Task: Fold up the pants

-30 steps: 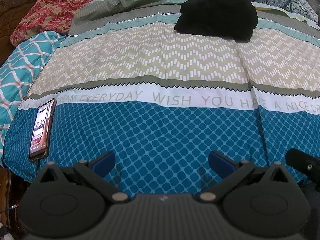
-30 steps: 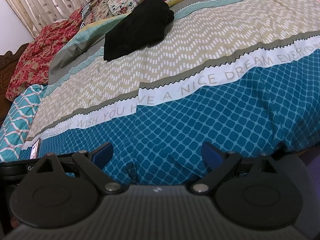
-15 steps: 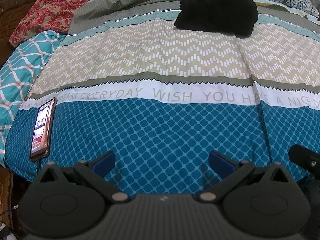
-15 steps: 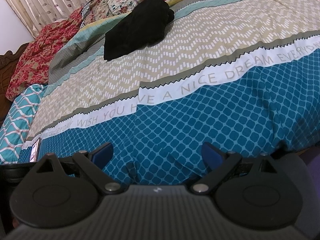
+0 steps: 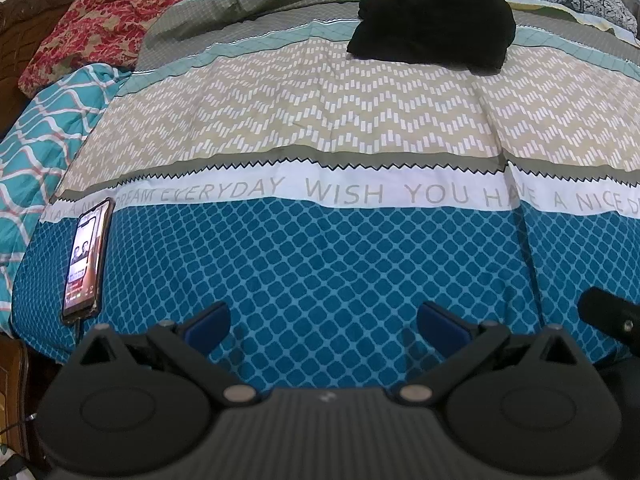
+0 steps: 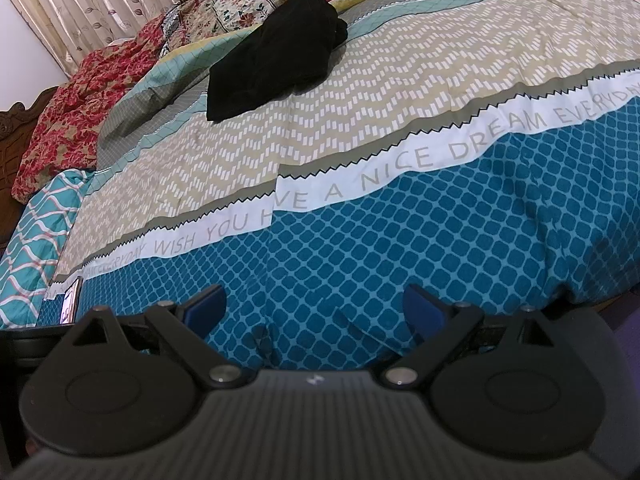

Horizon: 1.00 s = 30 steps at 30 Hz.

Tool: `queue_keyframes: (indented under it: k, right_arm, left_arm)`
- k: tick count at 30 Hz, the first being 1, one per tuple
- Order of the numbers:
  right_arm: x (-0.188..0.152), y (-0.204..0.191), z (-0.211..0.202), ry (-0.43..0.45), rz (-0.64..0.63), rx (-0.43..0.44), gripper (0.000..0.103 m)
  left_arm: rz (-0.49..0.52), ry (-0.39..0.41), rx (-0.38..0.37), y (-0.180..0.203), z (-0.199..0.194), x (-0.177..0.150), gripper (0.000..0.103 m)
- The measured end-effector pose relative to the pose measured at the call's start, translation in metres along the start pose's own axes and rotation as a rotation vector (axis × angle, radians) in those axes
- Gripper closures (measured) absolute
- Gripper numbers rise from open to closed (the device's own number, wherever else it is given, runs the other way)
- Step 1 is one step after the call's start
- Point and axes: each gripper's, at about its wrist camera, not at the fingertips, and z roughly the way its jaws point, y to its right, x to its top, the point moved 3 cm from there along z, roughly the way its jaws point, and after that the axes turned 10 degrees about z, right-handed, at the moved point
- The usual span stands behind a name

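The black pants [image 5: 434, 20] lie folded in a compact bundle at the far side of the bed, on the grey and teal stripes of the bedspread; they also show in the right wrist view [image 6: 276, 52]. My left gripper [image 5: 322, 324] is open and empty, low over the near blue part of the bedspread, far from the pants. My right gripper [image 6: 314, 310] is open and empty too, over the bed's near edge. Part of the right gripper's body [image 5: 612, 316] shows at the right edge of the left wrist view.
A phone [image 5: 86, 260] with a lit screen lies on the bedspread at the near left; it also shows in the right wrist view [image 6: 70, 302]. Red floral bedding [image 5: 100, 16] and patterned pillows [image 6: 240, 4] are piled at the far side. A curtain [image 6: 92, 4] hangs behind.
The left wrist view has drifted slightly back and up, so the pants sit a little higher in frame. The right gripper has barely moved. Both grippers stay open.
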Motion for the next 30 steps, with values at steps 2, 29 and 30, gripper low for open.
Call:
queue_keyframes:
  k: [2,29,30]
  right_arm:
    - [0.0001,0.0002,0.0001,0.0,0.0,0.001,0.006]
    - [0.0004,0.0008,-0.0004,-0.001,0.001,0.001,0.006]
    - [0.0005,0.0009,-0.0003,-0.001,0.001,0.001,0.006]
  left_arm:
    - [-0.002,-0.002,-0.001,-0.0003,0.0004,0.0001,0.0]
    - [-0.006,0.026,-0.007,0.0023,-0.0049,0.0,0.0]
    - [-0.008,0.029,-0.011,0.0023,-0.0054,0.0004,0.0]
